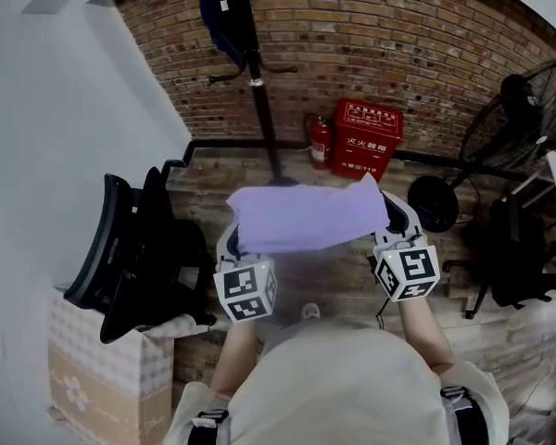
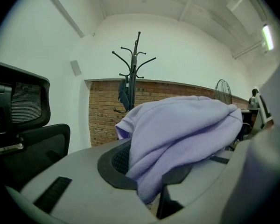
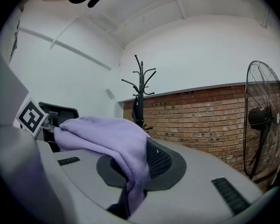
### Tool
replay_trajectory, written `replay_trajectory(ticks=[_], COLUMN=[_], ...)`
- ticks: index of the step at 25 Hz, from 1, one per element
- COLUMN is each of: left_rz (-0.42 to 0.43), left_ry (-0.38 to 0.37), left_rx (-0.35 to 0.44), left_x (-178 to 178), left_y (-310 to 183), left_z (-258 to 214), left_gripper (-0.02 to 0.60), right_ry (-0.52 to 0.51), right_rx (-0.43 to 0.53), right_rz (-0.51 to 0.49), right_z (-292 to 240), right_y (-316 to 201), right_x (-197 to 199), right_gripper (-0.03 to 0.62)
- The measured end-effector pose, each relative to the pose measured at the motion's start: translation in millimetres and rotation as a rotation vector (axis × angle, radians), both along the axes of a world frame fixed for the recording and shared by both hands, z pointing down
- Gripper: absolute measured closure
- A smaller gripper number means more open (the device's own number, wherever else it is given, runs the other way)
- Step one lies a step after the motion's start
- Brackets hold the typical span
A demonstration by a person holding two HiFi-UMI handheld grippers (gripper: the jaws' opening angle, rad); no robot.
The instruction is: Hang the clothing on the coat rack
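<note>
A lavender garment (image 1: pixel 306 216) hangs stretched between my two grippers at chest height. My left gripper (image 1: pixel 235 241) is shut on its left edge, and the cloth (image 2: pixel 177 134) bunches over the jaws and drops into the narrow gap between them. At the other end my right gripper (image 1: pixel 395 222) is shut on the right edge, where the fabric (image 3: pixel 116 143) drapes over the left jaw and is pinched between the two. The black coat rack (image 1: pixel 259 72) stands ahead against the brick wall, with its hooks (image 2: pixel 135 64) (image 3: pixel 141 85) above the level of both grippers. A dark blue garment (image 1: pixel 221 17) hangs on it.
A black office chair (image 1: pixel 130 248) stands close on the left beside a cardboard box (image 1: pixel 102 378). A red fire-equipment box (image 1: pixel 366 137) and an extinguisher (image 1: pixel 321 142) sit by the wall right of the rack. A standing fan (image 1: pixel 528 119) and a second black chair (image 1: pixel 514 248) are on the right.
</note>
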State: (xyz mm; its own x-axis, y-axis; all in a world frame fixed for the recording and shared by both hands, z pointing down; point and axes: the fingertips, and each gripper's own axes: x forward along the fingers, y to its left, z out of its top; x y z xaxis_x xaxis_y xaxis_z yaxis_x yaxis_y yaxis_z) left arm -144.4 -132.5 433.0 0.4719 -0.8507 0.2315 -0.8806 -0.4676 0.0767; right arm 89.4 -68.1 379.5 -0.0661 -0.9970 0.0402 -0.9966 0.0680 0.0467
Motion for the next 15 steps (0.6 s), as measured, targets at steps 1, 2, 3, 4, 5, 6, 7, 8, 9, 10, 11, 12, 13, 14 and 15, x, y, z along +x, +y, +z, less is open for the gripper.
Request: replay_trajectory(ticks=[1, 2, 3, 4, 5, 6, 7, 8, 9, 10, 11, 12, 13, 14, 15], left_rz=[0.002, 0.004, 0.008, 0.011, 0.015, 0.017, 0.019, 0.021, 0.023, 0.025, 0.026, 0.028, 0.028, 0.029, 0.028], left_ry=[0.0, 0.0, 0.0, 0.0, -0.001, -0.001, -0.001, -0.001, -0.001, 0.0, 0.0, 0.0, 0.0, 0.0, 0.0], left_rx=[0.001, 0.001, 0.001, 0.002, 0.003, 0.004, 0.005, 0.007, 0.008, 0.011, 0.015, 0.019, 0.024, 0.029, 0.033], left_x=[0.3, 0.4, 0.4, 0.7, 1.5, 2.8, 4.6, 6.6, 8.8, 10.8, 12.7, 14.4, 16.3, 18.3, 20.8], left_y=[-8.5, -17.1, -25.7, -34.0, -41.4, -48.0, -53.8, -59.2, -64.2, -69.0, -73.5, -78.2, -83.3, -88.8, -94.4], left_z=[-0.2, -0.2, 0.0, 0.1, 0.1, 0.0, -0.3, -0.7, -1.4, -2.3, -3.4, -4.6, -5.8, -7.0, -8.4], left_gripper=[0.514, 0.514, 0.514, 0.514, 0.514, 0.514, 0.514, 0.514, 0.514, 0.514, 0.514, 0.514, 0.514, 0.514, 0.514], right_ry=[0.001, 0.002, 0.003, 0.005, 0.008, 0.011, 0.015, 0.019, 0.022, 0.025, 0.028, 0.03, 0.032, 0.033, 0.035], right_rx=[0.001, 0.004, 0.007, 0.01, 0.014, 0.017, 0.02, 0.023, 0.026, 0.028, 0.03, 0.032, 0.033, 0.034, 0.036], right_rz=[0.001, 0.003, 0.005, 0.007, 0.009, 0.01, 0.01, 0.01, 0.01, 0.009, 0.008, 0.006, 0.005, 0.004, 0.002], right_z=[-0.2, -0.5, -1.1, -2.0, -3.1, -4.3, -5.5, -6.7, -7.9, -9.1, -10.0, -10.6, -11.2, -11.9, -12.9], right_y=[-8.4, -16.7, -25.0, -33.0, -40.2, -46.5, -52.2, -57.3, -62.2, -67.0, -71.9, -77.1, -82.8, -88.7, -95.0], right_x=[0.3, 0.2, 0.0, 0.1, 0.6, 1.7, 3.2, 5.0, 7.0, 9.0, 11.0, 13.1, 15.3, 17.7, 20.6], right_gripper=[0.571, 0.571, 0.571, 0.571, 0.571, 0.571, 0.571, 0.571, 0.571, 0.571, 0.571, 0.571, 0.571, 0.571, 0.571])
